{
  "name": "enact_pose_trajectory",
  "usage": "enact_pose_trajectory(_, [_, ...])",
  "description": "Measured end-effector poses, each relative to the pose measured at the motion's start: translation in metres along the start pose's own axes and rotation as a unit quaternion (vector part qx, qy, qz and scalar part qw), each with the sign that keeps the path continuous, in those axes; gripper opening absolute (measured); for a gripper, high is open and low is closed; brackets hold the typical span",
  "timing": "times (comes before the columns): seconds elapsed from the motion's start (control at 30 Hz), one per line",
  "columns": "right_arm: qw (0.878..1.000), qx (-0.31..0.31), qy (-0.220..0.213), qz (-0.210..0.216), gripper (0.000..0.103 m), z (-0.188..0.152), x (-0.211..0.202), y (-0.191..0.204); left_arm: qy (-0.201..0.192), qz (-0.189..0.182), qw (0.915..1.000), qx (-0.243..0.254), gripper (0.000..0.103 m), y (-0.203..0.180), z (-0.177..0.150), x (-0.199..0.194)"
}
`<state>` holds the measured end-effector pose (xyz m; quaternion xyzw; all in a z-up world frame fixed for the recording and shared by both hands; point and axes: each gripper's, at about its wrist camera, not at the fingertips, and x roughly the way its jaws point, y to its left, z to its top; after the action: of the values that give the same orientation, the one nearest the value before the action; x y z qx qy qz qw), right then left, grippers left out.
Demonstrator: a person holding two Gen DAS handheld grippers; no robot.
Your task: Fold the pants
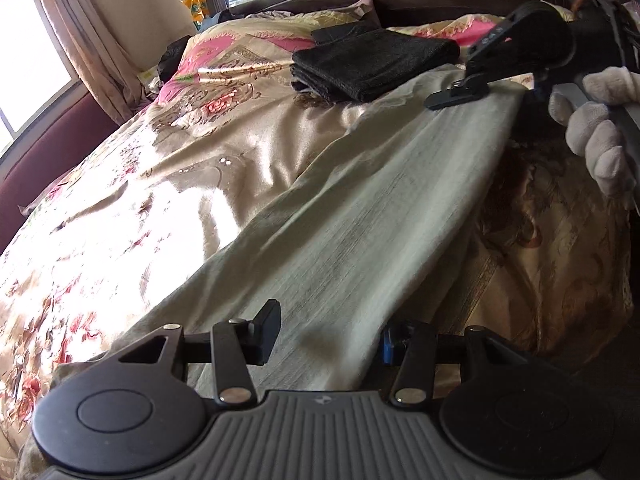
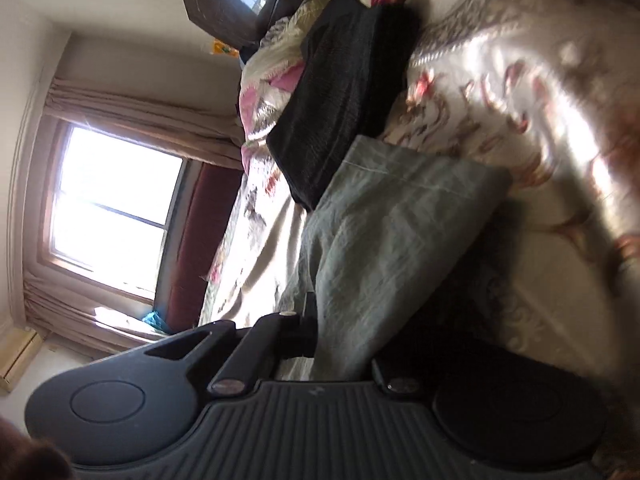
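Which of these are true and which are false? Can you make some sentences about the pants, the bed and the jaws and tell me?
1. The pale green pants lie stretched out on the flowery bedspread. True.
2. A folded black garment sits on the bed beyond the pants. True.
3. The folded black garment is lying on the floor. False: it rests on the bedspread near the pillows.
4. The right gripper has its jaws shut on the far end of the pants. True.
5. The hand holding the right gripper is bare. False: it wears a white glove.
6. The curtains cover the window completely. False: bright daylight comes through.
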<state>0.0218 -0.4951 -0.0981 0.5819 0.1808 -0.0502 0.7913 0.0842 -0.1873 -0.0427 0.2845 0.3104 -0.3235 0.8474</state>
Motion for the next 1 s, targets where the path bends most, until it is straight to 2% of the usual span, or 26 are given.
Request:
enact_pose_trajectory(0.1, [0.999, -0.009, -0.035, -0.028, 0.003, 0.014, -0.017, -0.012, -0.03, -0.019, 0.9993, -0.009, 0.062, -0.008, 0.008, -0.006])
enact_pose_trajectory(0.17, [0.999, 0.006, -0.025, -0.046, 0.003, 0.023, -0.014, -0.024, -0.022, -0.035, 0.999, -0.014, 0.063, -0.014, 0.008, 0.002])
enact_pose_trajectory(0.27, [0.998, -0.036, -0.021, -0.043, 0.005, 0.023, -0.012, -0.01, -0.017, -0.035, 0.9993, -0.002, 0.063, -0.02, 0.001, 0.006])
enact_pose_trajectory(0.3, [0.998, -0.039, -0.016, -0.043, 0.008, 0.023, -0.011, -0.008, -0.019, -0.035, 0.9992, -0.001, 0.063, -0.018, 0.0, 0.004])
enact_pose_trajectory(0.37, [0.998, -0.035, -0.014, -0.06, 0.008, 0.024, -0.007, -0.008, -0.025, -0.031, 0.9992, 0.002, 0.063, -0.014, -0.003, -0.002])
enact_pose_trajectory(0.43, [0.998, -0.018, -0.021, -0.05, 0.01, 0.027, -0.007, -0.014, -0.029, -0.023, 0.9993, 0.001, 0.064, -0.01, -0.008, -0.007])
enact_pose_trajectory(0.5, [0.999, 0.032, -0.034, -0.027, 0.014, 0.033, -0.012, -0.024, -0.018, -0.028, 0.9994, -0.012, 0.066, -0.004, -0.015, -0.003])
enact_pose_trajectory(0.53, [0.998, 0.037, -0.047, -0.018, 0.014, 0.035, -0.018, -0.022, -0.014, -0.029, 0.9993, -0.017, 0.066, -0.003, -0.018, -0.001])
enact_pose_trajectory(0.6, [0.998, 0.016, -0.062, 0.0, 0.013, 0.039, -0.028, -0.008, -0.014, -0.031, 0.9991, -0.024, 0.066, -0.003, -0.021, 0.0])
enact_pose_trajectory(0.67, [0.996, -0.013, -0.079, 0.043, 0.012, 0.037, -0.038, 0.011, -0.02, -0.033, 0.9989, -0.028, 0.066, -0.002, -0.02, -0.001])
enact_pose_trajectory(0.7, [0.994, -0.034, -0.086, 0.05, 0.012, 0.035, -0.038, 0.019, -0.024, -0.035, 0.9986, -0.03, 0.066, -0.002, -0.019, -0.002])
enact_pose_trajectory(0.73, [0.993, -0.06, -0.097, 0.026, 0.012, 0.035, -0.033, 0.026, -0.025, -0.037, 0.9985, -0.031, 0.066, -0.002, -0.018, -0.001])
enact_pose_trajectory(0.77, [0.993, -0.074, -0.096, -0.011, 0.017, 0.036, -0.024, 0.028, -0.024, -0.037, 0.9986, -0.03, 0.066, -0.003, -0.017, 0.001])
enact_pose_trajectory(0.8, [0.993, -0.076, -0.084, -0.045, 0.034, 0.04, -0.012, 0.025, -0.024, -0.035, 0.9987, -0.028, 0.066, -0.004, -0.017, 0.002])
enact_pose_trajectory(0.83, [0.993, -0.065, -0.065, -0.079, 0.046, 0.044, 0.004, 0.018, -0.025, -0.033, 0.9989, -0.024, 0.066, -0.004, -0.017, 0.001])
enact_pose_trajectory(0.87, [0.993, -0.055, -0.049, -0.098, 0.05, 0.047, 0.014, 0.011, -0.024, -0.032, 0.9989, -0.023, 0.066, -0.004, -0.018, 0.001])
enact_pose_trajectory(0.93, [0.992, -0.062, -0.039, -0.103, 0.046, 0.049, 0.023, 0.008, -0.021, -0.032, 0.9989, -0.027, 0.066, -0.003, -0.019, 0.0])
enact_pose_trajectory(0.97, [0.992, -0.068, -0.037, -0.102, 0.037, 0.052, 0.025, 0.011, -0.018, -0.032, 0.9989, -0.028, 0.066, -0.003, -0.018, 0.001])
enact_pose_trajectory(1.0, [0.992, -0.072, -0.035, -0.098, 0.008, 0.057, 0.025, 0.015, -0.016, -0.032, 0.9989, -0.029, 0.066, -0.002, -0.017, 0.001])
